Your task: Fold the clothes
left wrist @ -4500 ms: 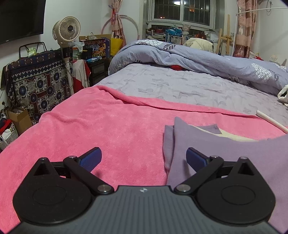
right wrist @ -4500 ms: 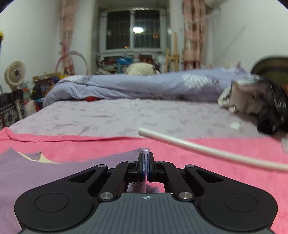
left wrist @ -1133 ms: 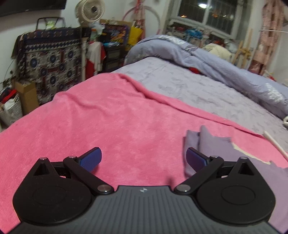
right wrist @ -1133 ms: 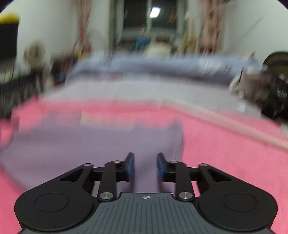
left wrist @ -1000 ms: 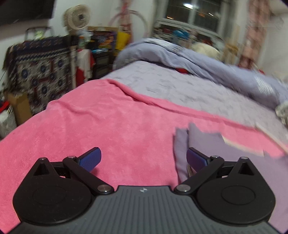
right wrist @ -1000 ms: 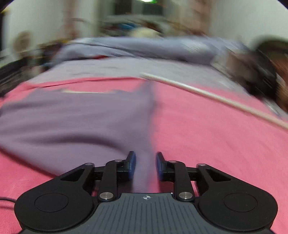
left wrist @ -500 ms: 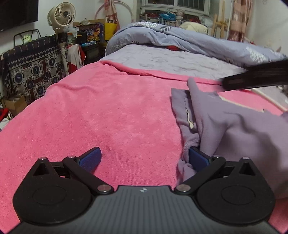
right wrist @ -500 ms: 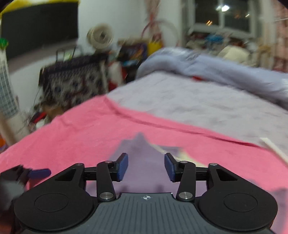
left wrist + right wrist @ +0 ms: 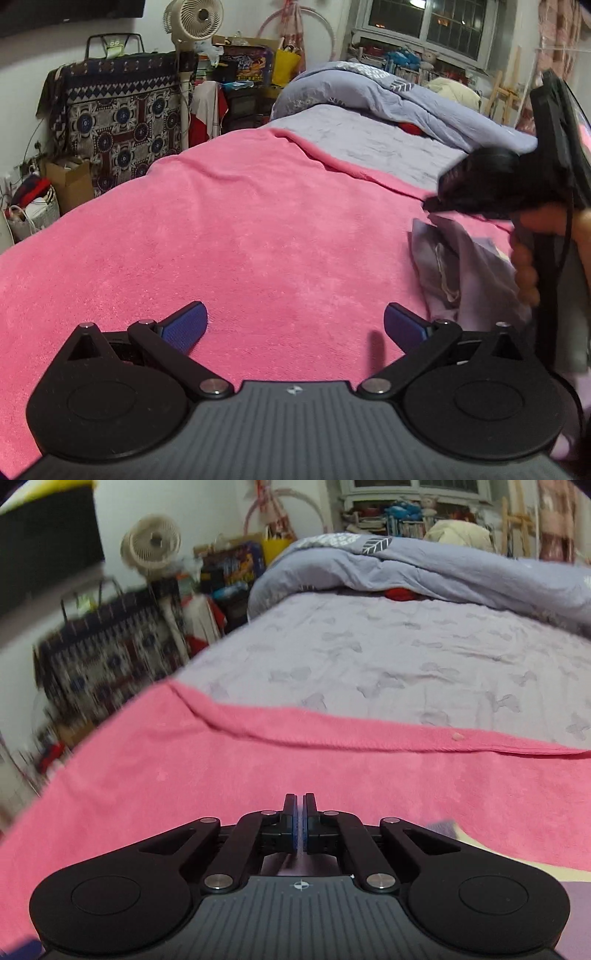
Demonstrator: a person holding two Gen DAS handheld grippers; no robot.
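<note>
Pink blanket (image 9: 258, 229); lilac garment (image 9: 461, 266) right of spread left fingers (image 9: 184, 326).

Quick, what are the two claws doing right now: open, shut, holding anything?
Left claw: open, empty, over the pink fleece blanket.
Right claw: just closed; whether it pinches the lilac cloth garment cannot be told.

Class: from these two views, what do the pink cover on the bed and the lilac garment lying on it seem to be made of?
Pink cover: probably fleece or terry, matte, with a fuzzy nap. Lilac garment: likely thin knit fabric, matte; it crumples in soft folds and shows a stitched seam.
</note>
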